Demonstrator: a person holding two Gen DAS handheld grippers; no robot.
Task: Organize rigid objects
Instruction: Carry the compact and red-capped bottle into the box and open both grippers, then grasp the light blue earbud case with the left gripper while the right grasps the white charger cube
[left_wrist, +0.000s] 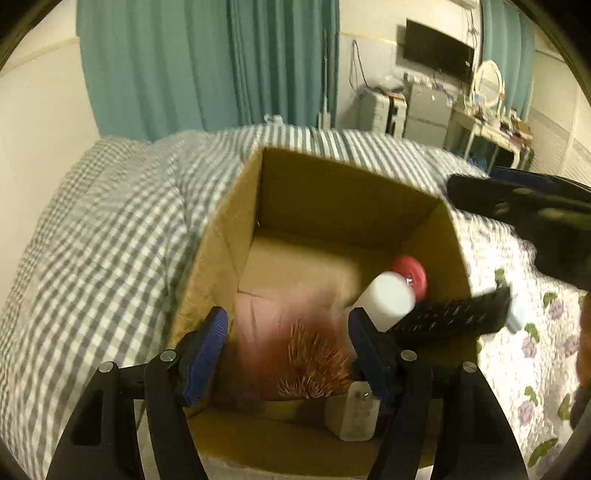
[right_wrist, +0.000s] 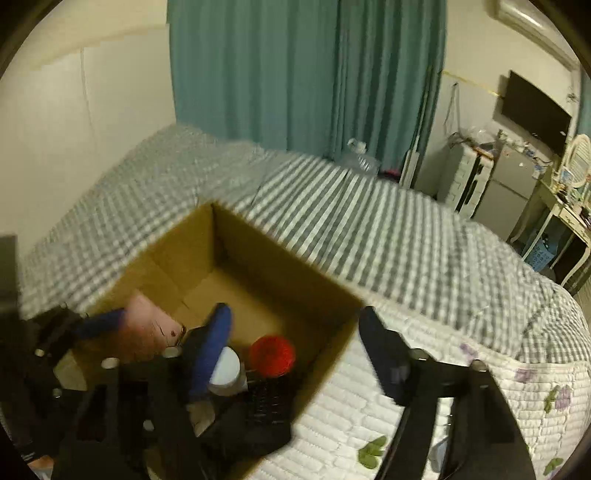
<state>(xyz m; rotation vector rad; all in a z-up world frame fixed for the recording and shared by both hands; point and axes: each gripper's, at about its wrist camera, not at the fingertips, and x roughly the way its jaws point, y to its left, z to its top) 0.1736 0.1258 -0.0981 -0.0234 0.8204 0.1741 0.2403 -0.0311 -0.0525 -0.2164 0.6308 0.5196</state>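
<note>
An open cardboard box (left_wrist: 332, 192) stands on the bed. Inside it lie a pink hairbrush (left_wrist: 295, 343), a white bottle (left_wrist: 388, 299) with a red cap (left_wrist: 410, 275), a black remote (left_wrist: 454, 314) leaning on the near right rim, and a white plug block (left_wrist: 352, 411). My left gripper (left_wrist: 288, 350) is open over the box's near edge, the blurred brush between its fingers and not held. My right gripper (right_wrist: 295, 354) is open over the box's right corner (right_wrist: 347, 306); the red cap (right_wrist: 272, 355), bottle (right_wrist: 227, 371), remote (right_wrist: 267, 400) and brush (right_wrist: 147, 321) show below it.
The bed has a grey checked duvet (left_wrist: 92, 240) on the left and a floral quilt (left_wrist: 517, 350) on the right. Teal curtains (left_wrist: 207, 62) hang behind. A desk with a mirror (left_wrist: 489, 83), a wall TV (left_wrist: 437, 50) and white cabinets stand at the far right.
</note>
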